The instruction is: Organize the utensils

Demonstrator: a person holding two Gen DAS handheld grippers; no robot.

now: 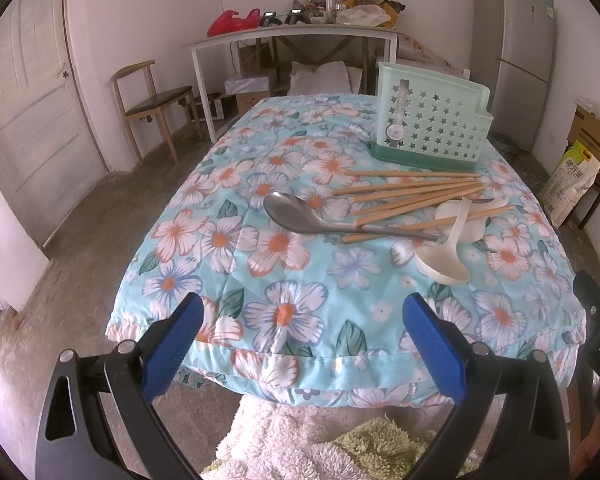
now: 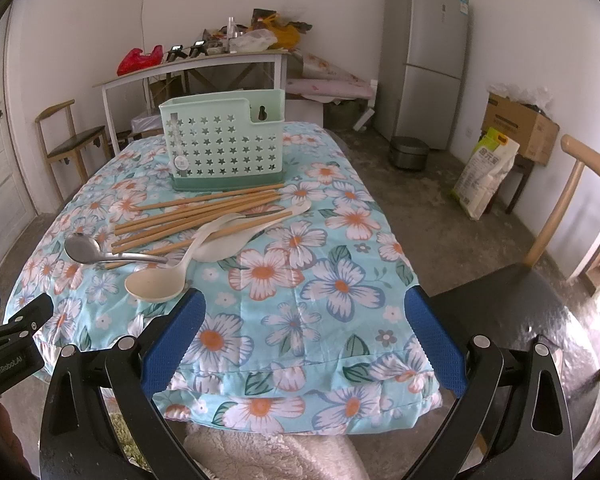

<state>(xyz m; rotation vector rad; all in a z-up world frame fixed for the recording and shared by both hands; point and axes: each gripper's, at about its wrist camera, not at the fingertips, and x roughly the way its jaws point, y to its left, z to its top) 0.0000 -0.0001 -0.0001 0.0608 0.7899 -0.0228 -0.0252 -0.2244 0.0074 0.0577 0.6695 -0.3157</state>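
We are finding the task not yet begun, as far as these views show. The mint-green caddy (image 2: 224, 142) is standing upright toward the far end of the worktop (image 2: 340, 320), which is draped in a floral cloth; we are seeing nothing protruding above its rim, though its interior is hidden from us. All the utensils are lying loose on the cloth just in front of it, so every piece is, in our judgement, waiting to be sorted.

We are noting a fan of wooden chopsticks (image 2: 204, 216) spread on the cloth, their far ends near the base of the caddy. A metal spoon (image 1: 300, 216) is resting with its bowl clear of the pile and its handle running under or against the chopsticks. A white ladle (image 1: 446, 254) is lying nearest the front edge, and a second white spoon (image 2: 256, 226) is tangled among the chopsticks; the exact overlaps we cannot resolve.

The left gripper (image 1: 302, 354) and the right gripper (image 2: 304, 350) are both hovering at the near edge, jaws spread wide, holding nothing, well apart from the utensils.
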